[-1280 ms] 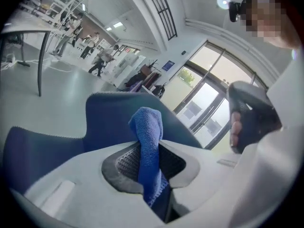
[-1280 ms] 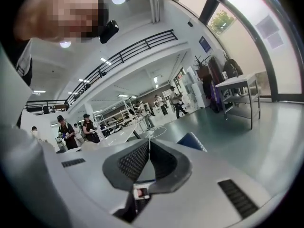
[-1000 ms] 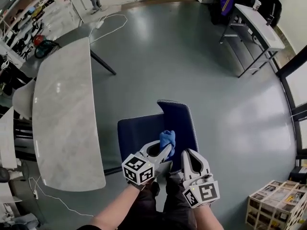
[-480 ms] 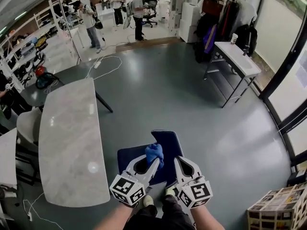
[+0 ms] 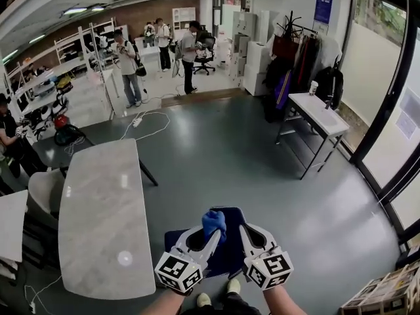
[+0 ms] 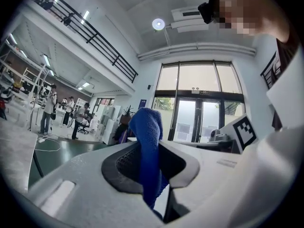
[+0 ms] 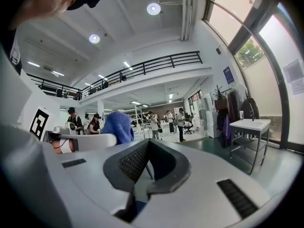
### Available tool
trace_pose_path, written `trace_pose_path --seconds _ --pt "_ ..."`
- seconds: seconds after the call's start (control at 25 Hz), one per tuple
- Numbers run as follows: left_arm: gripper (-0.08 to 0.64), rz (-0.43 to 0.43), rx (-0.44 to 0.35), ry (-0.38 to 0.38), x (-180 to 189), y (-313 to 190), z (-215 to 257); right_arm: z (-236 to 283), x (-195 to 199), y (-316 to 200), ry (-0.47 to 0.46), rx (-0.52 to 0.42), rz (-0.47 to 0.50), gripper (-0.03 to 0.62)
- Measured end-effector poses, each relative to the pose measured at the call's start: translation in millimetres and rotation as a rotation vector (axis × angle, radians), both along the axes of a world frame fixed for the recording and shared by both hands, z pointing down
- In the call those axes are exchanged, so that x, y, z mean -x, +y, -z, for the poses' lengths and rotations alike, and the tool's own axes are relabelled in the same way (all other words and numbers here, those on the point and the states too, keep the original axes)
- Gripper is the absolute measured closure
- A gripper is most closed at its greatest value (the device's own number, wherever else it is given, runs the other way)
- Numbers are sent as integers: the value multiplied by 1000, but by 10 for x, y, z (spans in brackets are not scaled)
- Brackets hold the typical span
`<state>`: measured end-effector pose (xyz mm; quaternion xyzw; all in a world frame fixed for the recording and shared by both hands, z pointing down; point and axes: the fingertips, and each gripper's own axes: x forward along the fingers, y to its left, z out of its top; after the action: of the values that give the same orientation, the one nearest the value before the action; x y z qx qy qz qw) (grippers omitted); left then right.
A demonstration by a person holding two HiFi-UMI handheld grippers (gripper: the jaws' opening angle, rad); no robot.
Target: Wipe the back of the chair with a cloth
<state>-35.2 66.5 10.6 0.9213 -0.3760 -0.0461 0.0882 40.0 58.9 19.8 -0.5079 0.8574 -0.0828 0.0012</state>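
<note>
Left gripper (image 5: 211,233) is clamped on a blue terry cloth (image 6: 146,141), which is pinched between the pads and bunches up above the jaw tips. The forearm reaches forward and low, with the marker cube nearest the body. Right gripper (image 5: 243,232) lies just beside it, parallel and pointing the same way, its jaws brought together with nothing between them. Both point over the dark blue chair (image 5: 228,258) right in front of the person. The cloth sits at the top edge of the backrest, though whether it touches the fabric is hard to tell from above. To the left stands a long marble-topped table (image 5: 98,209) on the grey-green floor (image 5: 216,156). A white desk (image 5: 319,118) and hanging coats (image 5: 289,58) line the right wall. Several people (image 5: 189,54) stand at the far end among the shelving.
</note>
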Motion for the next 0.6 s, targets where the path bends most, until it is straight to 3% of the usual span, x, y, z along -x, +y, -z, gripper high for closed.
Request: trace_pose_path --seconds 0.6 --pt "479 40 -40 9 228 -13 110 129 270 -14 28 -26 49 579"
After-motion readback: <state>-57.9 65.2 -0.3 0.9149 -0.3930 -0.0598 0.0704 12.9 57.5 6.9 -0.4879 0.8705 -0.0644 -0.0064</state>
